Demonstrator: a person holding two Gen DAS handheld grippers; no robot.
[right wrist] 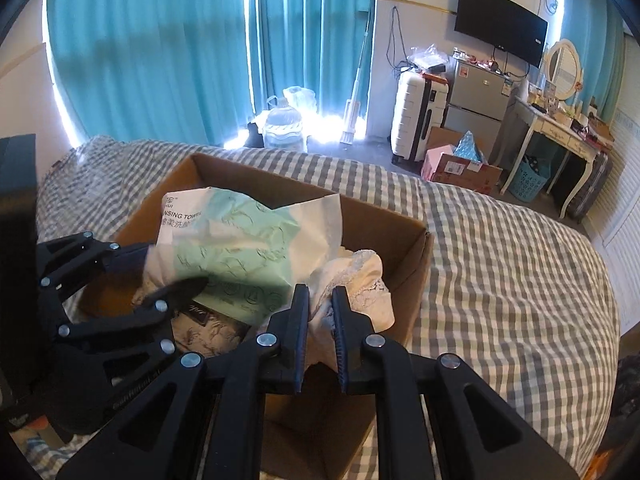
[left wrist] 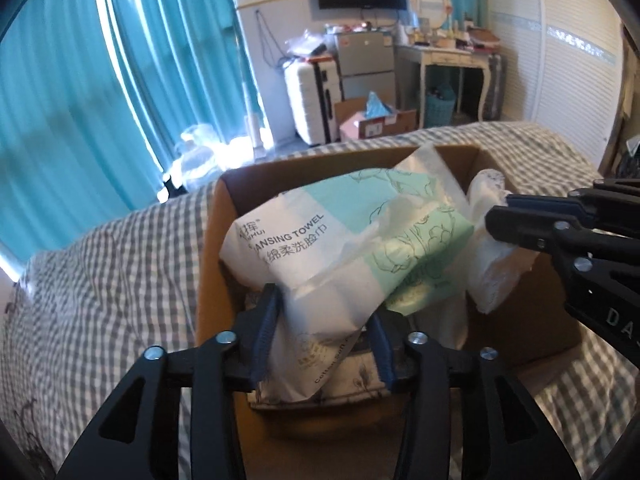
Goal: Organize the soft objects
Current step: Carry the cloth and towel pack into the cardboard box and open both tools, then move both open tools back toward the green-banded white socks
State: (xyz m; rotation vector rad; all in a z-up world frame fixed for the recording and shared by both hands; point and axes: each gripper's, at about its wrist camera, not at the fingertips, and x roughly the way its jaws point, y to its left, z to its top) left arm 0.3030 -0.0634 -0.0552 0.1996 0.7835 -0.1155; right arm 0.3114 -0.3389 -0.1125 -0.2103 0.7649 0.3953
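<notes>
Bed [right wrist: 500, 264]: covered in grey-and-white checked bedding; it carries the box and fills the middle of both views.
Curtains [right wrist: 160, 52]: teal, hanging across the far left wall, with bright light at the floor beneath them.
Cardboard box [right wrist: 404, 264]: open-topped, sitting on the bed; it holds the soft things.
Television [right wrist: 502, 24]: dark screen on the far wall, above the small fridge.
Suitcase [right wrist: 412, 116]: white, upright on the floor at the far side, just beside the grey fridge [right wrist: 478, 96].
Dressing table [right wrist: 556, 128]: white, at the far right, with an oval mirror and a blue basket beneath it.
Water jug [right wrist: 282, 124]: clear, on the floor near the curtains.
Cleansing towel pack [left wrist: 344, 248]: white and mint green, printed "CLEANSING TOWEL"; it lies tilted across the box, its far end raised above the rim.
White lace cloth [right wrist: 360, 280]: crumpled in the right part of the box, touching the pack.
Left hand-held gripper [left wrist: 324, 336]: its blue-padded fingers pinch the near end of the cleansing towel pack, one on each side.
Right hand-held gripper [right wrist: 320, 328]: its fingers are drawn close together, pinching a fold of the white lace cloth over the near right part of the box.
</notes>
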